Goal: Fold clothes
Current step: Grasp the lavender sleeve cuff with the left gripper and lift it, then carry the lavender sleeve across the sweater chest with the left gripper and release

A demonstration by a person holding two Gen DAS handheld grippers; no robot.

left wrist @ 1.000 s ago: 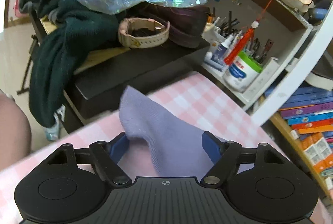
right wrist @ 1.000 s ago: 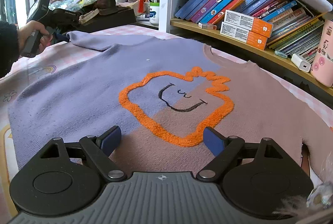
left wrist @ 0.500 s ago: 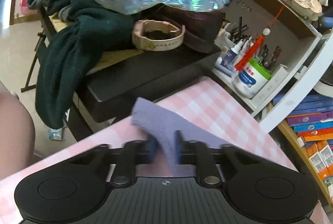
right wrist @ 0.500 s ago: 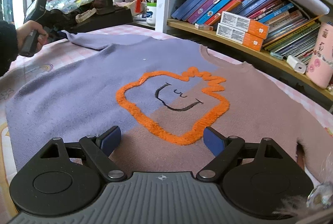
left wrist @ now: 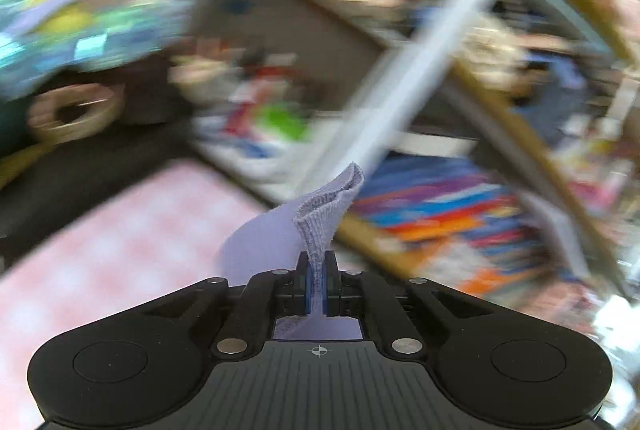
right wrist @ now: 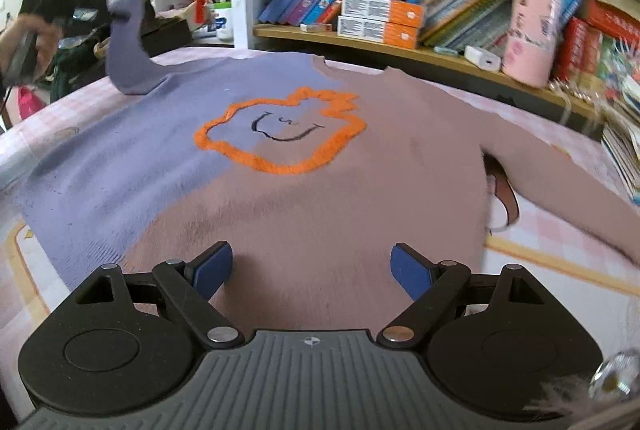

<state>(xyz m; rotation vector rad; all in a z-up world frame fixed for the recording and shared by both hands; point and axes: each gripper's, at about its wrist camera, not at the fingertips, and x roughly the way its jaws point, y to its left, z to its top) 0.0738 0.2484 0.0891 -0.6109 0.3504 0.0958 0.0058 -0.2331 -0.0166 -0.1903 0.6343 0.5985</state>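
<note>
We see a table (right wrist: 552, 230) covered in a pink-and-white checked cloth with a yellow-orange line printed along its right and left parts. A sweater (right wrist: 320, 198), purple on the left half and mauve-brown on the right with an orange outlined face, lies flat on it, right sleeve spread along the cloth. Left wrist view shows the same checked cloth (left wrist: 120, 238), blurred.

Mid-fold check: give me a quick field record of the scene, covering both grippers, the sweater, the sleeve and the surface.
left gripper: shut on purple sleeve
purple sleeve: lifted off the table
right gripper: open, over the hem, holding nothing
sweater: flat, face up, half purple, half brown, orange outline motif
brown sleeve: lying flat
surface: pink checked cloth
left view: motion-blurred
</note>
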